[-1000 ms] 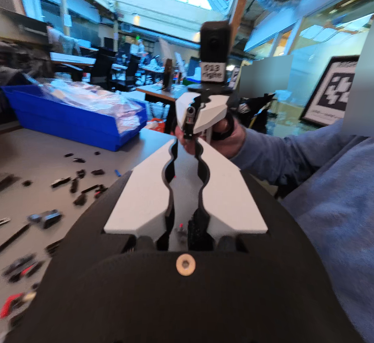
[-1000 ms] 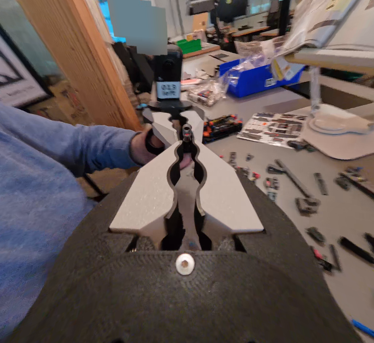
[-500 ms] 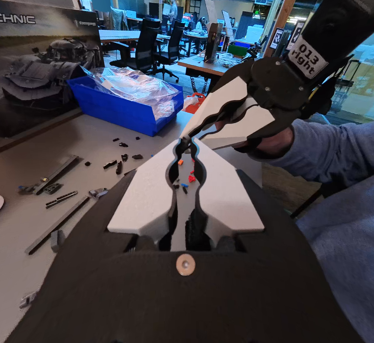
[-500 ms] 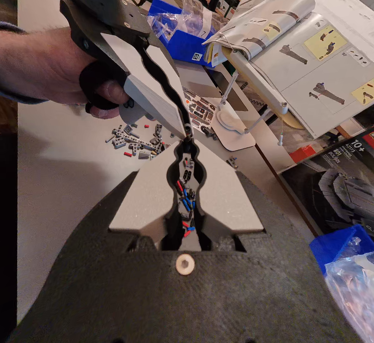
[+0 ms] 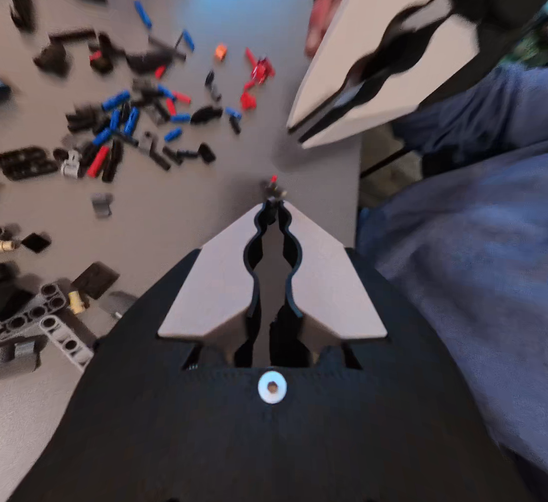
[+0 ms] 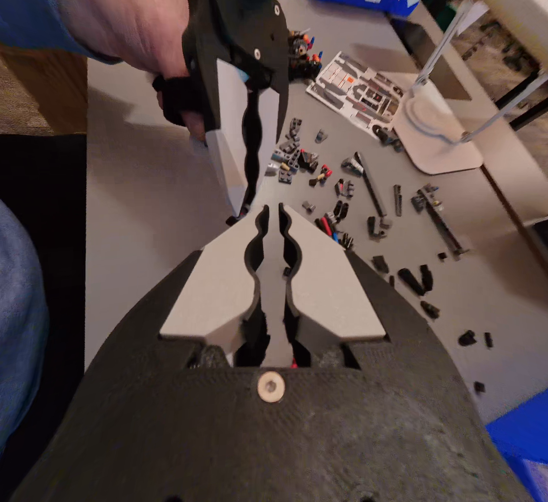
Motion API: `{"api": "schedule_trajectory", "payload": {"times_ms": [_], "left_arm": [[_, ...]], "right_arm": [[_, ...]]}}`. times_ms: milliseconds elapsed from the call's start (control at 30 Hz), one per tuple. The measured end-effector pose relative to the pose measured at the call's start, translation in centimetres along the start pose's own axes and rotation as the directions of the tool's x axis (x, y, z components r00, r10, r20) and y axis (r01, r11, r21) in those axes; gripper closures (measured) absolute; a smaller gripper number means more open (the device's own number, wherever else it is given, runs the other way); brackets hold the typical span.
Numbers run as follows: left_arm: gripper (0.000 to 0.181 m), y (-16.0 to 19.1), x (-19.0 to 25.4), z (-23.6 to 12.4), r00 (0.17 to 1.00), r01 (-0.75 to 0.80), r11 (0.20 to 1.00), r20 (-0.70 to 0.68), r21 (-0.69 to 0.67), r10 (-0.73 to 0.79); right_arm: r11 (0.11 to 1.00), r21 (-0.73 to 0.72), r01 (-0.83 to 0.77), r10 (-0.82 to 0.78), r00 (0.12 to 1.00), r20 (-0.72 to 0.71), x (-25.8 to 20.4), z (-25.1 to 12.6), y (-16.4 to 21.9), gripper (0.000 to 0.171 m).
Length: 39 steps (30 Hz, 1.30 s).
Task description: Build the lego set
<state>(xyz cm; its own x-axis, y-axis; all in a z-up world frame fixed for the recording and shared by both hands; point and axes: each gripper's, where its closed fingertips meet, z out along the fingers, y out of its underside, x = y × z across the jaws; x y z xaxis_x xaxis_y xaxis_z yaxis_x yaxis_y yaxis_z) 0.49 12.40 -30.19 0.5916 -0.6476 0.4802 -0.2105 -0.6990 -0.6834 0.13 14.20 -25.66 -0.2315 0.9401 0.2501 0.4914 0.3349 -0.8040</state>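
While left gripper (image 5: 272, 206) sits clamped on small black-and-red piece (image 5: 272, 188) above surface (image 5: 184, 221) near its right edge, I judge it light, rigid, slippery (tiny, easily twisted out); grip across flat sides. Right gripper (image 6: 273, 209) slightly apart, empty.

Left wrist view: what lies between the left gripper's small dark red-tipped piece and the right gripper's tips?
Nothing: the left wrist view shows only bare grey table between the dark red-tipped piece in the left gripper and the right gripper.
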Motion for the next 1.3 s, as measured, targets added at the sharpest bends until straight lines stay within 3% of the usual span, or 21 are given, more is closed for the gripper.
{"api": "schedule_trajectory", "payload": {"times_ms": [100,367,533,633,733,800,933,1133,1233,1300], "left_arm": [[0.177,2.1,-0.7,1.3,1.0,0.011,0.994,-0.022,-0.108,-0.013],[0.176,3.6,-3.3,1.7,0.996,-0.044,0.974,0.06,-0.223,0.059],[0.176,3.1,-3.2,1.3,0.997,-0.059,0.98,0.036,-0.19,0.067],[0.177,1.2,-2.1,0.7,0.997,-0.072,0.994,-0.003,-0.088,0.072],[0.177,-2.6,0.1,-0.8,0.991,-0.036,0.989,-0.122,0.144,0.054],[0.177,-5.2,1.9,-2.3,0.971,0.005,0.947,-0.228,0.322,0.072],[0.177,-7.9,3.2,-4.1,0.956,0.016,0.857,-0.26,0.514,0.138],[0.177,-8.6,4.3,-5.0,0.93,0.052,0.8,-0.321,0.597,0.179],[0.177,-8.7,4.4,-5.4,0.924,0.061,0.778,-0.329,0.625,0.193],[0.177,-8.6,4.2,-5.5,0.934,0.038,0.777,-0.299,0.628,0.196]], "right_arm": [[0.999,-0.006,-0.036,0.036,0.999,0.032,-0.1,0.2,1.2,0.169],[0.997,-0.008,-0.074,0.074,0.995,0.068,0.0,0.1,2.6,0.171],[0.998,-0.024,-0.062,0.064,0.994,0.089,-0.3,0.6,3.2,0.171],[0.997,-0.024,-0.072,0.074,0.991,0.111,-0.7,1.2,3.4,0.169],[0.987,0.016,-0.162,0.157,0.973,0.17,-1.1,1.6,2.9,0.159],[0.957,0.088,-0.276,0.248,0.939,0.24,-1.3,1.6,1.5,0.152],[0.863,0.241,-0.444,0.36,0.875,0.324,-0.3,0.9,-1.5,0.145],[0.754,0.353,-0.554,0.383,0.808,0.448,0.3,-0.7,-4.8,0.149],[0.745,0.34,-0.574,0.374,0.781,0.5,0.0,-0.8,-5.3,0.164],[0.756,0.327,-0.567,0.374,0.784,0.495,0.0,-0.7,-5.2,0.164]]}}
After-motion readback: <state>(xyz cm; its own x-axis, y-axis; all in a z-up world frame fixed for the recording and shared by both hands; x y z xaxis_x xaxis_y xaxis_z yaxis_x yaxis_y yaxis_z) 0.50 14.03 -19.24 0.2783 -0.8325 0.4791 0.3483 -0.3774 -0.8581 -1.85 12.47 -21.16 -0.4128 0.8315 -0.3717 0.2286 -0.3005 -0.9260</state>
